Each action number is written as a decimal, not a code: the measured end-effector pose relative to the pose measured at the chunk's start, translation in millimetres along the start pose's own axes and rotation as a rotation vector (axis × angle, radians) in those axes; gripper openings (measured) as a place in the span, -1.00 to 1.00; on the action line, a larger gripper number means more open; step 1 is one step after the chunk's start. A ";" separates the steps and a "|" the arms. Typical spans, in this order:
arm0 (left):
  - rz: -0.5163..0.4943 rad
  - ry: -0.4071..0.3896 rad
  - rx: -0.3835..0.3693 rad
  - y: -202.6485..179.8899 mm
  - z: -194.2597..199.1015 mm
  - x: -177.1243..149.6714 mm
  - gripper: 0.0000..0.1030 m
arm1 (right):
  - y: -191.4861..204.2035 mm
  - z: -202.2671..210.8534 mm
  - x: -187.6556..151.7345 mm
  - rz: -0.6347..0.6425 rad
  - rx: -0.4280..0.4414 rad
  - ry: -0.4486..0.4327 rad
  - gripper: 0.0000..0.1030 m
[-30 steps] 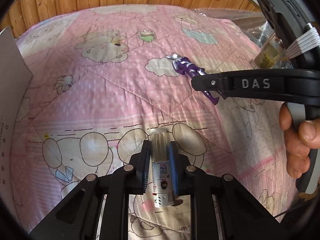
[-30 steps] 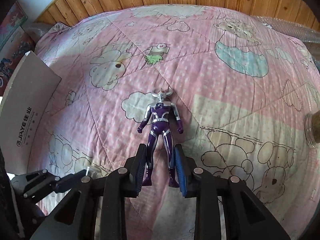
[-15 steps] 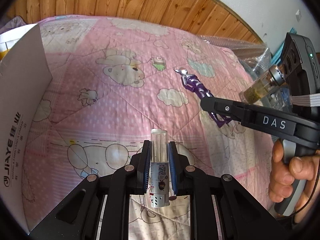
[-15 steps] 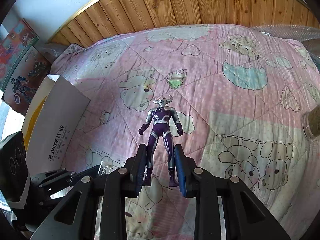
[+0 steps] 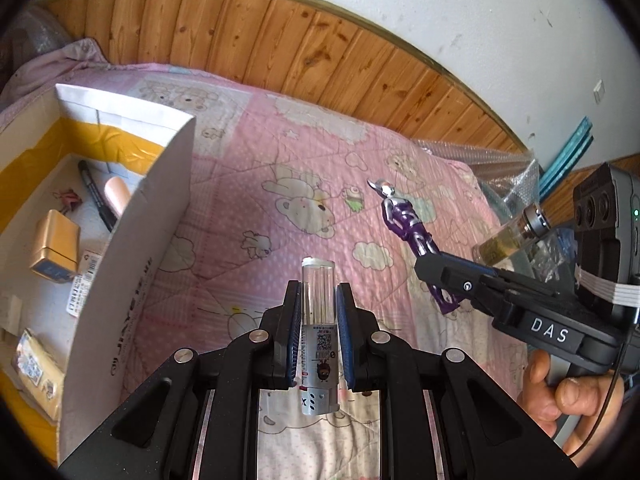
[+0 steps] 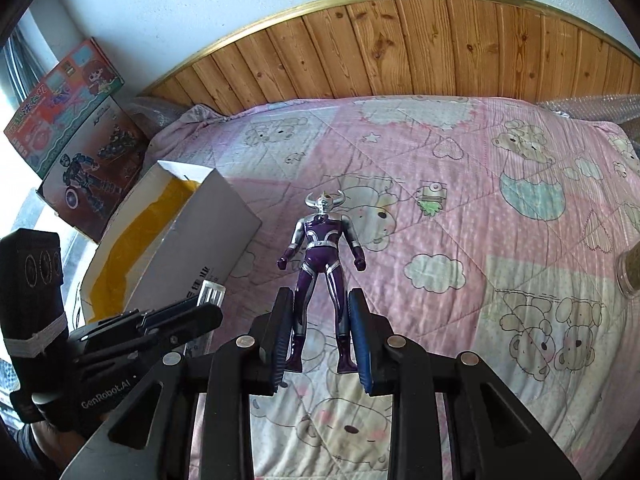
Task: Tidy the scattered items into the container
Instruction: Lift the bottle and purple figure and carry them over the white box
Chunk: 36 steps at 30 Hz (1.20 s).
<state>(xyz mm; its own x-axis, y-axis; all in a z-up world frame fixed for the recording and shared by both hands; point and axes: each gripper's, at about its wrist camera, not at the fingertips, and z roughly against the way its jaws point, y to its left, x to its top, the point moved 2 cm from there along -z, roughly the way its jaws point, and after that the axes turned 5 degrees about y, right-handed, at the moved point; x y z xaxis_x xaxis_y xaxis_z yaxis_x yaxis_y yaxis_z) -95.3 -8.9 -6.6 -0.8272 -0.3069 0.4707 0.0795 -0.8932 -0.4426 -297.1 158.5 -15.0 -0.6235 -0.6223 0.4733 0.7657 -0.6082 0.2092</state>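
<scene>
Two items hang clear of the quilt (image 5: 256,184), ready for dropping in: left gripper (image 5: 318,336) pinches a clear lighter (image 5: 319,320) beside the cardboard box (image 5: 132,240) to its left; right gripper (image 6: 320,336) clamps the purple action figure (image 6: 321,264) by its legs.

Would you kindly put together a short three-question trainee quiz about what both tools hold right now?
1. True or false: the left tool is shut on a clear lighter.
2. By which part does the right tool hold the purple figure: A head, B arms, C legs?
3. Fill in: the white box lies to the ___ in the left wrist view.

Key: 1 true; 2 C; 3 left.
</scene>
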 end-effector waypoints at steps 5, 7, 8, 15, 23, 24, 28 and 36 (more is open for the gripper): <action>0.022 -0.044 0.006 17.1 22.9 2.8 -0.66 | 23.6 6.3 -2.3 0.015 0.021 -0.021 -0.43; 0.027 -0.061 0.008 23.3 32.6 3.5 -0.66 | 31.1 9.1 -2.1 0.019 0.027 -0.033 -0.43; 0.028 -0.069 0.010 26.2 37.4 3.8 -0.66 | 34.6 10.3 -1.9 0.020 0.031 -0.040 -0.43; 0.055 -0.111 0.017 49.6 65.5 5.0 -0.66 | 59.6 15.6 -2.1 0.042 0.053 -0.071 -0.43; 0.096 -0.159 0.016 78.7 96.3 6.1 -0.66 | 91.1 12.9 -4.1 0.085 0.073 -0.082 -0.43; 0.100 -0.164 0.017 82.7 99.7 6.0 -0.66 | 95.5 12.4 -4.1 0.090 0.077 -0.084 -0.43; 0.125 -0.176 0.022 99.5 110.1 6.3 -0.66 | 115.8 12.4 -3.9 0.118 0.088 -0.098 -0.43; 0.185 -0.178 0.021 137.7 123.0 7.1 -0.66 | 158.5 5.3 -3.7 0.173 0.109 -0.109 -0.43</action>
<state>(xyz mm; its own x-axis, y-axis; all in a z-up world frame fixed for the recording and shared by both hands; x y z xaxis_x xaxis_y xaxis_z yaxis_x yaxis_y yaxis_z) -21.8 -174.6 29.7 -0.6864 -0.5173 0.5112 0.2335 -0.8224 -0.5187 -172.6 67.0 20.9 -0.4657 -0.6522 0.5981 0.8757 -0.4368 0.2056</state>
